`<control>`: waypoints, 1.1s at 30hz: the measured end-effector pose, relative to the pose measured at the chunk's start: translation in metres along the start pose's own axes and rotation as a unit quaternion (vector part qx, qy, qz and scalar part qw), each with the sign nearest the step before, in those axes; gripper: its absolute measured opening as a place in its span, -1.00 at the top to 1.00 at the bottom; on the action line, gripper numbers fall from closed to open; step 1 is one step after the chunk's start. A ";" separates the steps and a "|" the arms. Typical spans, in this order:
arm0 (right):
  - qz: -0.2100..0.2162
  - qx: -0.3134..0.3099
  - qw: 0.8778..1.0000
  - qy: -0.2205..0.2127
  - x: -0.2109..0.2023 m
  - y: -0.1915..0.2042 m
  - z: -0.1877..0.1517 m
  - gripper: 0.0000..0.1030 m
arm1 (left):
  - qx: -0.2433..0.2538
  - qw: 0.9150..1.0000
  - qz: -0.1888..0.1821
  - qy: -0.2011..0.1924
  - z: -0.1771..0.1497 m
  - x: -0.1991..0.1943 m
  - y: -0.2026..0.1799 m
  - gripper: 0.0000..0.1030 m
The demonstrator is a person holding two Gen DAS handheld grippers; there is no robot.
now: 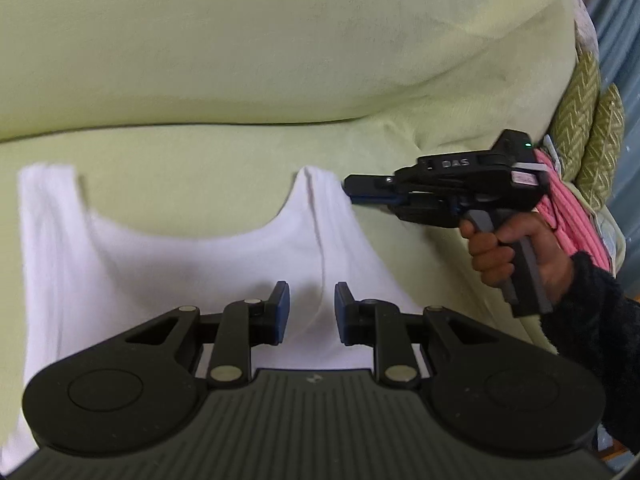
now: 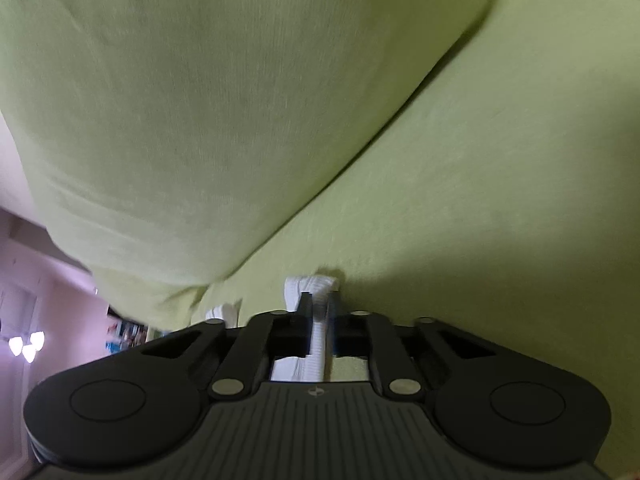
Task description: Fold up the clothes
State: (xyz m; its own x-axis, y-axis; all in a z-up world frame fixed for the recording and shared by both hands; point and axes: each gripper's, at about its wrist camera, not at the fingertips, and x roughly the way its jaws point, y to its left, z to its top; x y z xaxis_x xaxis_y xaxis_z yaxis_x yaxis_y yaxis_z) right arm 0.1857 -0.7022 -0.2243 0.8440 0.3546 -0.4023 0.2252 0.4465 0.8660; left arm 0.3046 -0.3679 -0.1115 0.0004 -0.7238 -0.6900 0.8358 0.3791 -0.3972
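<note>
A white vest (image 1: 200, 256) lies flat on the green sofa (image 1: 280, 60) seat, straps toward the backrest. The right gripper (image 1: 352, 192) pinches one strap (jaws closed on it). The left gripper (image 1: 312, 312) hovers over the vest's middle, jaws narrowly apart, holding nothing.

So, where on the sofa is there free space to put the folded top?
Free: the green seat between the white tank top and the backrest. Crowded: the right end, with pink cloth, patterned cushions and the right tool shut on a strap.
</note>
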 end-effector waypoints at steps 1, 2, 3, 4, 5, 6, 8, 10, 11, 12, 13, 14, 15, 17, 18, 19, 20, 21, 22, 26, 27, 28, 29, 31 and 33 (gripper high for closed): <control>0.016 -0.001 1.000 0.002 0.003 0.001 0.000 0.90 | -0.008 1.000 0.002 -0.005 -0.005 -0.002 0.000 0.63; 0.031 -0.002 1.000 0.003 0.005 0.003 -0.001 0.82 | -0.017 1.000 0.002 -0.009 -0.007 0.001 -0.002 0.63; 0.047 -0.003 0.999 0.005 0.008 0.004 -0.001 0.76 | -0.027 1.000 0.001 -0.013 -0.011 0.001 -0.002 0.63; 0.062 -0.004 0.998 0.006 0.010 0.005 -0.002 0.76 | -0.037 0.999 -0.001 -0.017 -0.016 -0.004 0.002 0.63; 0.074 -0.004 0.997 0.007 0.010 0.005 -0.002 0.70 | -0.046 0.999 -0.002 -0.022 -0.022 -0.008 0.005 0.63; 0.081 -0.007 0.997 0.008 0.010 0.005 -0.003 0.48 | -0.053 0.998 -0.001 -0.026 -0.027 -0.013 0.008 0.62; 0.086 -0.012 0.996 0.009 0.012 0.005 -0.006 0.36 | -0.064 0.998 0.005 -0.028 -0.033 -0.016 0.014 0.60; 0.074 -0.019 0.997 0.010 0.031 0.016 -0.014 0.35 | -0.073 0.997 0.009 -0.028 -0.035 -0.008 0.017 0.60; 0.059 -0.024 0.998 0.009 0.032 0.019 -0.013 0.35 | -0.078 0.997 0.009 -0.028 -0.036 -0.007 0.018 0.60; 0.048 -0.029 0.998 0.006 0.031 0.022 -0.012 0.30 | -0.082 0.996 0.009 -0.029 -0.038 -0.008 0.018 0.60; 0.052 -0.035 0.998 0.001 0.027 0.022 -0.007 0.30 | -0.086 0.996 0.009 -0.032 -0.040 -0.008 0.018 0.60; 0.057 -0.037 0.998 0.002 0.027 0.022 -0.006 0.30 | -0.089 0.995 0.009 -0.035 -0.042 -0.011 0.020 0.60; 0.053 -0.036 0.998 0.004 0.030 0.022 -0.006 0.32 | -0.090 0.995 0.009 -0.038 -0.044 -0.012 0.021 0.60; 0.042 -0.040 0.998 0.013 0.038 0.024 -0.007 0.49 | -0.092 0.995 0.010 -0.041 -0.047 -0.015 0.021 0.60; 0.030 -0.046 0.998 0.015 0.045 0.026 -0.008 0.76 | -0.090 0.995 0.015 -0.044 -0.048 -0.016 0.020 0.60; 0.019 -0.050 0.998 0.013 0.049 0.028 -0.008 0.84 | -0.088 0.995 0.020 -0.046 -0.050 -0.018 0.020 0.60; 0.021 -0.062 0.998 -0.004 0.047 0.031 -0.009 0.88 | -0.085 0.995 0.026 -0.048 -0.052 -0.019 0.020 0.60; 0.024 -0.073 0.997 -0.021 0.044 0.035 -0.010 0.89 | -0.082 0.995 0.033 -0.051 -0.054 -0.020 0.020 0.60; 0.026 -0.085 0.995 -0.038 0.041 0.039 -0.010 0.89 | -0.078 0.995 0.038 -0.054 -0.056 -0.022 0.021 0.60; 0.026 -0.138 0.984 -0.105 0.023 0.055 -0.015 0.91 | -0.065 0.993 0.056 -0.075 -0.063 -0.031 0.025 0.60; 0.022 -0.141 0.984 -0.108 0.019 0.055 -0.015 0.91 | -0.064 0.993 0.060 -0.081 -0.065 -0.033 0.025 0.60; 0.017 -0.144 0.983 -0.111 0.016 0.055 -0.014 0.92 | -0.063 0.992 0.065 -0.088 -0.067 -0.035 0.025 0.60; 0.002 -0.144 0.984 -0.101 0.022 0.052 -0.014 0.91 | -0.063 0.991 0.069 -0.094 -0.069 -0.037 0.026 0.60; -0.028 -0.137 0.987 -0.077 0.037 0.044 -0.012 0.91 | -0.067 0.990 0.075 -0.100 -0.072 -0.038 0.026 0.60; -0.064 -0.126 0.988 -0.060 0.053 0.032 -0.009 1.00 | -0.072 0.989 0.075 -0.106 -0.075 -0.039 0.027 0.60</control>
State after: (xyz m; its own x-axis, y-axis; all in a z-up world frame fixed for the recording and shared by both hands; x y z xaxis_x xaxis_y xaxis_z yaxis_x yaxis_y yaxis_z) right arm 0.2332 -0.6614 -0.2205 0.8715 0.1887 -0.4526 0.2187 0.6765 0.7032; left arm 0.2860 -0.2865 -0.1404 0.2457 -0.7518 -0.6119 0.7302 0.5587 -0.3932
